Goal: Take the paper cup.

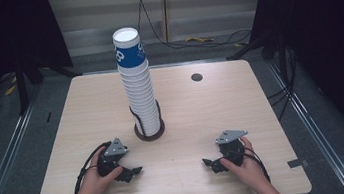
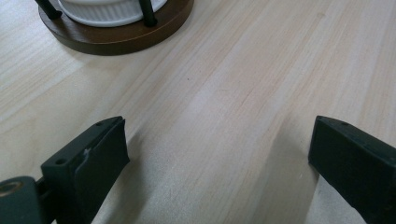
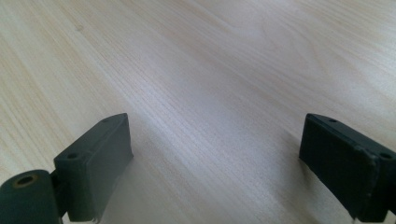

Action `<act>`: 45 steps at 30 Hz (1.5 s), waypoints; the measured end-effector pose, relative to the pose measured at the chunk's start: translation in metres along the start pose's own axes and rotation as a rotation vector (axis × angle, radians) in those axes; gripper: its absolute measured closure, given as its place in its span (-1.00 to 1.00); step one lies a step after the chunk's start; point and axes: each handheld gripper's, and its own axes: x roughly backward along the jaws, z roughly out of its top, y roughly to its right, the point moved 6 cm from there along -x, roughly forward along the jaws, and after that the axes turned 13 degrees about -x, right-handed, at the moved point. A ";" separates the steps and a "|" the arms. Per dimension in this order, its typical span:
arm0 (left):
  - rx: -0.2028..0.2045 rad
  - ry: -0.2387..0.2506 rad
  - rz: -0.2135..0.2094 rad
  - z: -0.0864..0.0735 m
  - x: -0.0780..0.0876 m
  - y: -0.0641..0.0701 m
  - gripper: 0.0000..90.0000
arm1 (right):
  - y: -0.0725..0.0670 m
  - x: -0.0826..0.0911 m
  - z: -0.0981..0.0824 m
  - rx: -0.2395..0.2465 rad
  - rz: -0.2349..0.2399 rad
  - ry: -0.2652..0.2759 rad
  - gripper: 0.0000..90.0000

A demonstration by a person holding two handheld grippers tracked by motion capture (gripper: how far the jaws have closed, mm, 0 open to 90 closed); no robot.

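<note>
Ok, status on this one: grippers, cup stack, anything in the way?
Left gripper and right gripper open, empty, low over the table. Cup stack upright in its holder, untouched. Nothing between.

Matt pale wood table (image 1: 203, 118); paper cups (image 1: 139, 91).

A tall stack of cups (image 1: 137, 86) stands in a round holder (image 1: 150, 132) in the middle of the table (image 1: 211, 107). The left gripper (image 1: 130, 173) rests in front of it to the left. The right gripper (image 1: 211, 164) rests in front to the right, well apart.
</note>
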 end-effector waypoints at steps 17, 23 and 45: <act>0.060 -0.053 0.011 -0.001 0.011 -0.002 -0.62 | -0.006 0.005 -0.001 -0.013 -0.014 -0.037 -0.71; 0.099 -0.014 -0.031 0.012 0.019 -0.005 -0.64 | -0.018 0.006 0.012 -0.047 0.061 -0.024 -0.70; 0.130 0.068 -0.008 0.058 0.061 -0.035 -0.64 | -0.038 0.029 0.093 0.018 0.122 -0.003 -0.70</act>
